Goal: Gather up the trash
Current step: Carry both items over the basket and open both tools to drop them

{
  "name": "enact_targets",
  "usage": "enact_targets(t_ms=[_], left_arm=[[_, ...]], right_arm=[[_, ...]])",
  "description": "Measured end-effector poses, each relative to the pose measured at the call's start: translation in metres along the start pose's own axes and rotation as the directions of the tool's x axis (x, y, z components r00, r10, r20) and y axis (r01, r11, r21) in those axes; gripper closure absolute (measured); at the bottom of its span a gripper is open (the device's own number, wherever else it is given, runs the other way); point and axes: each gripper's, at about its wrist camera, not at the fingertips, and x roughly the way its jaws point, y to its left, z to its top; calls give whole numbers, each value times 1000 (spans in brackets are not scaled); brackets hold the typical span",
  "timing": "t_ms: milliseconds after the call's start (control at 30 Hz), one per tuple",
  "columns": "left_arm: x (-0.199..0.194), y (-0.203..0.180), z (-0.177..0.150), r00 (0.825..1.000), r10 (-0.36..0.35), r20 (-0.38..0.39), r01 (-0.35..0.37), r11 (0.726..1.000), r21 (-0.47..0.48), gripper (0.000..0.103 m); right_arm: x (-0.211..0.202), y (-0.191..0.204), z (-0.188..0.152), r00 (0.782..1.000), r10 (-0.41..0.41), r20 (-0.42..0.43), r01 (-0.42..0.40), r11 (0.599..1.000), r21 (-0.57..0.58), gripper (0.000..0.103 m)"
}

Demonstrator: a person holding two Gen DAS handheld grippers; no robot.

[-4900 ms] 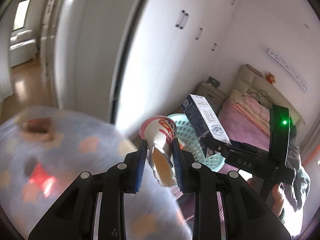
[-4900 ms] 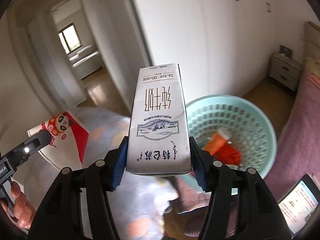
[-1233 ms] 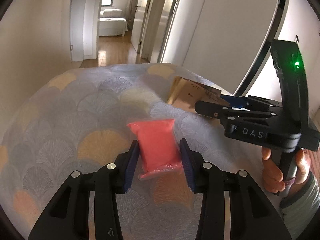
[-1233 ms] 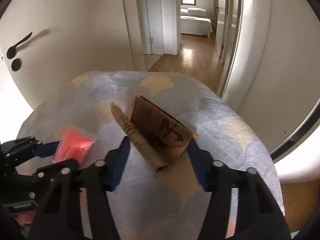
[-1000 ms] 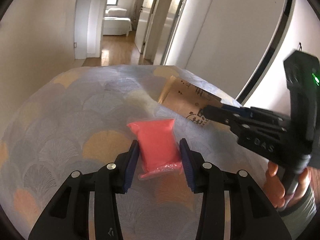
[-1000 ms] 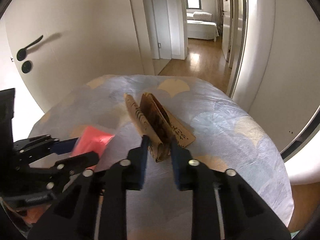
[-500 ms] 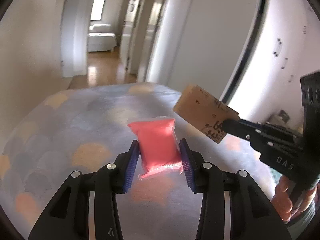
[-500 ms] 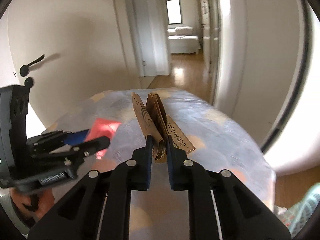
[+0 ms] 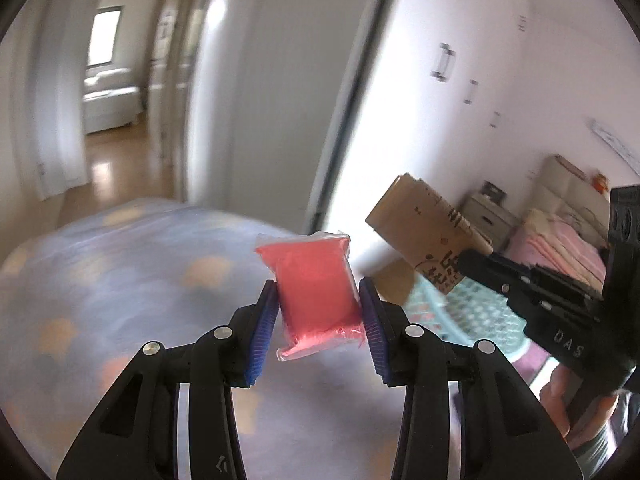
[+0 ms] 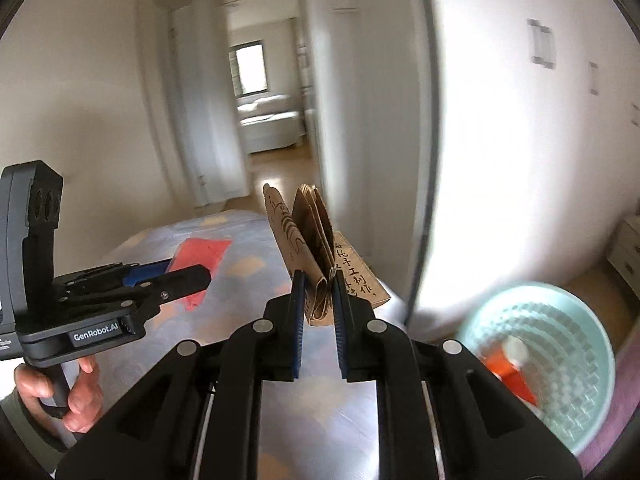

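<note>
Above the patterned cover [image 9: 120, 264], near its right-hand edge, we carry one piece of trash in each gripper. Our left gripper [image 9: 320, 322] is clamped on a pink plastic packet [image 9: 316, 284], its blue pads [image 9: 264, 332] pressing the packet's two sides while the upper half stands free above them. Our right gripper [image 10: 319, 312] is squeezed nearly together on a folded brown paper bag [image 10: 310, 248], pinching only its lower end, so the folds fan out above the pads. Both pieces hang in the air, clear of the cover.

The mint lattice basket [image 10: 560, 364] stands on the floor beyond the cover's right-hand edge, with an orange wrapper [image 10: 506, 372] already lying inside. We judge we are mid-carry toward it, with neither piece over its rim yet.

Several things could go wrong from here. The packet is slick and soft, so a quick swing could let it slide down between the pads. The paper bag is gripped at one end only, and its loose folds could catch the basket's rim or tip the bag outside on release. The two grippers travel close together, so they could knock each other and jar a piece loose. Opening either gripper before it is over the basket would drop the trash onto the floor.
</note>
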Motion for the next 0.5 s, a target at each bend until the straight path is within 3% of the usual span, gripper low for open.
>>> enact_targets(t_ms=[267, 400, 500], left_arm=[[41, -97, 0, 988, -142, -62, 149, 981, 122, 63], [64, -144, -11, 984, -153, -94, 169, 968, 184, 63], [85, -163, -15, 979, -154, -132, 179, 964, 199, 63]], right_arm=[[-56, -79, -33, 983, -184, 1, 181, 965, 191, 92], [-69, -119, -54, 944, -326, -58, 329, 910, 252, 89], [-71, -144, -64, 922, -370, -112, 386, 869, 309, 89]])
